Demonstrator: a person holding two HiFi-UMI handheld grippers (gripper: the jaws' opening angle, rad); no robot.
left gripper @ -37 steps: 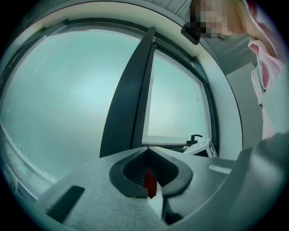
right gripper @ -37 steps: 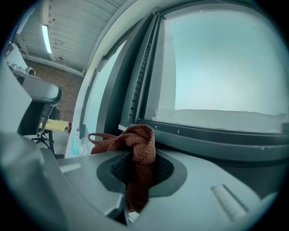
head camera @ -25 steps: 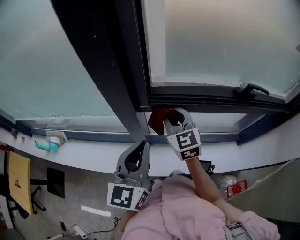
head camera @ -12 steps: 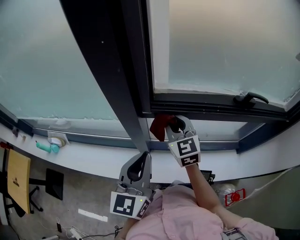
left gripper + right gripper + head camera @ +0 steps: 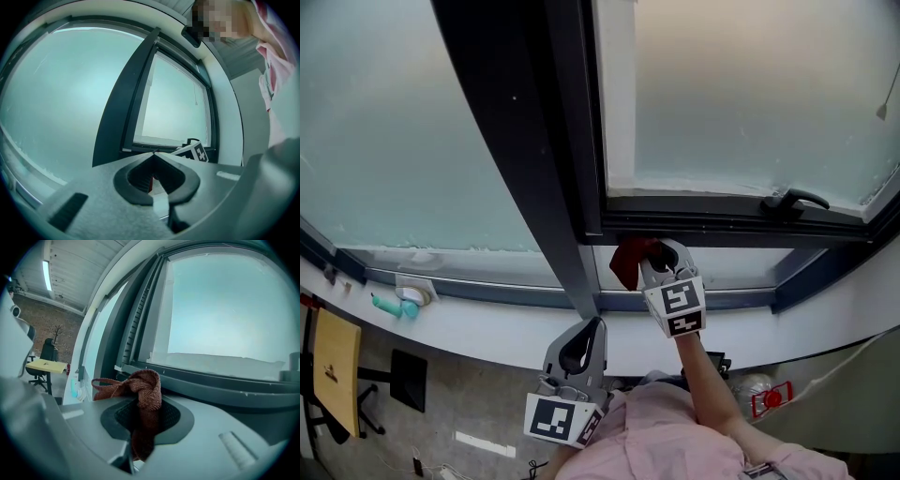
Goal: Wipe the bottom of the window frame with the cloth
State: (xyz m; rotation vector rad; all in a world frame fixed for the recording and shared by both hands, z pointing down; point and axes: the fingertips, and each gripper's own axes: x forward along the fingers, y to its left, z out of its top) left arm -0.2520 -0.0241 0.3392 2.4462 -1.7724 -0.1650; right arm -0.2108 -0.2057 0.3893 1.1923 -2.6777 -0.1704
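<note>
Grey hand-held grippers, black-white marker cubes, pink shirt

A white sill runs left to right below the window frame; at its left end lie a teal object and, just beside it, a pale round roll. On the grey floor below, a yellow desk stands at the left and a white strip lies nearer
</note>
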